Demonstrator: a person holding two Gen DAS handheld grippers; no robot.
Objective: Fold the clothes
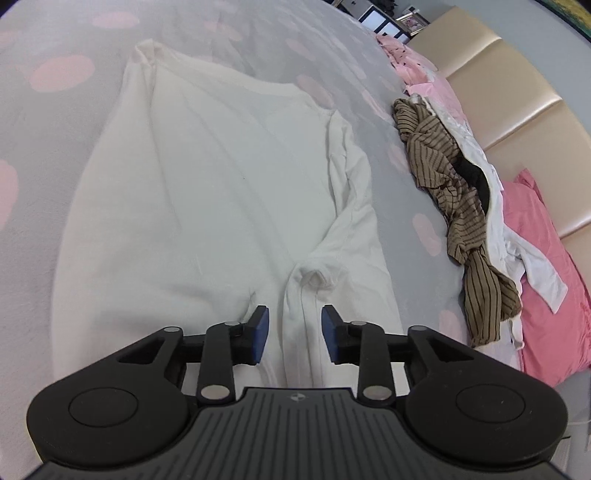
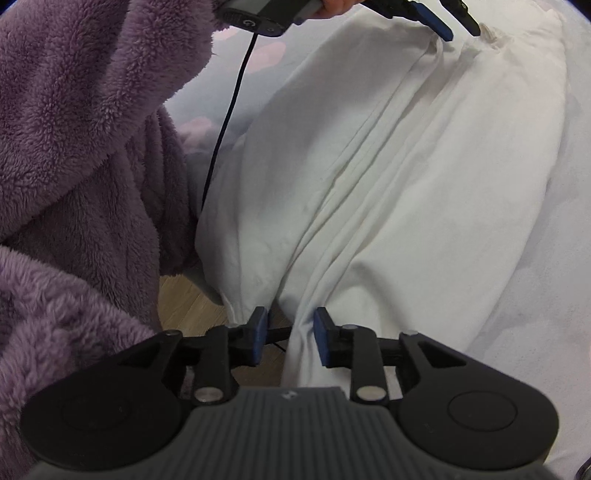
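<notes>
My left tongs [image 2: 447, 20] poke in at the top of the right wrist view, body cut off by the edge. The white shirt's [image 1: 207, 192] near hem slips under my tongs' housing. The shelf items [image 1: 391, 18] beyond the bed are too small to read. A dark garment [image 1: 474, 177] is mostly buried under the striped cloth [image 1: 447, 184].

Bare bed [image 1: 229, 44] sheet is lying open left of and beyond the white shirt [image 1: 207, 192]. On the right, the striped garment [image 1: 454, 206] and pink pillows [image 1: 546, 266] are crowding against the headboard [image 1: 509, 99], blocking passage there.
</notes>
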